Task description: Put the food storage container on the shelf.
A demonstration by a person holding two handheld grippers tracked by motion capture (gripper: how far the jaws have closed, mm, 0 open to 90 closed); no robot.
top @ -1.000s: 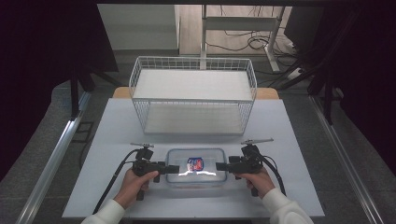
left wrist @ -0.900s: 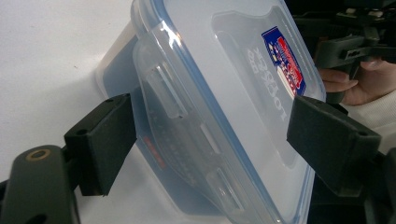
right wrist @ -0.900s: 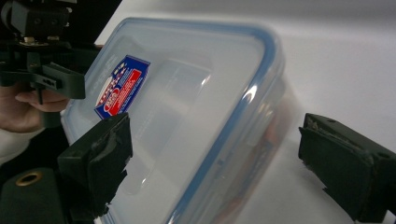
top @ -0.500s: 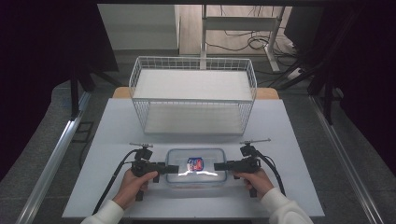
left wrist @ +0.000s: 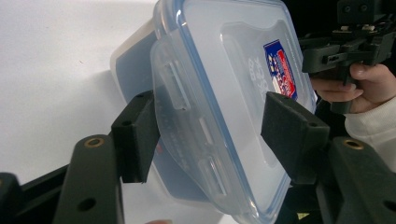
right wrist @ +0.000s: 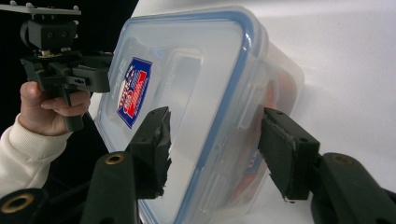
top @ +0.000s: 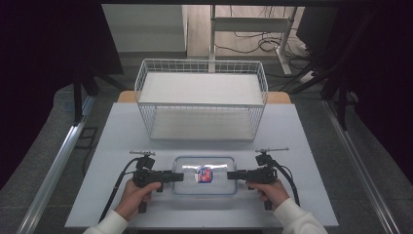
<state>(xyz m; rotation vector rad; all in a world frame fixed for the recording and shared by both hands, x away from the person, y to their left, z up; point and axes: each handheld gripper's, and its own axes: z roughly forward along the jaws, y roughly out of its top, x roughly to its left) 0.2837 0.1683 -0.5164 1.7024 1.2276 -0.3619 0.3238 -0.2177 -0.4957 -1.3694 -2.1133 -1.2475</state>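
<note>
A clear plastic container [top: 204,175] with a blue-sealed lid and a red-and-blue label lies on the white table near the front edge. My left gripper [top: 178,176] points at its left end and my right gripper [top: 232,174] at its right end. In the left gripper view the container [left wrist: 233,70] has its end latch flap between the jaws of the left gripper [left wrist: 210,135], which stand open, one by the wall and one over the lid. In the right gripper view the right gripper [right wrist: 217,149] is open the same way around the container's [right wrist: 187,93] other end.
A white wire basket [top: 202,114] stands behind the container at mid-table, a hand's width away. The table's front edge [top: 204,225] lies just below the hands. Cables trail from both grippers. Floor rails run along both table sides.
Both grippers have edged slightly inward toward the container's ends, the right one more. The container has not moved.
</note>
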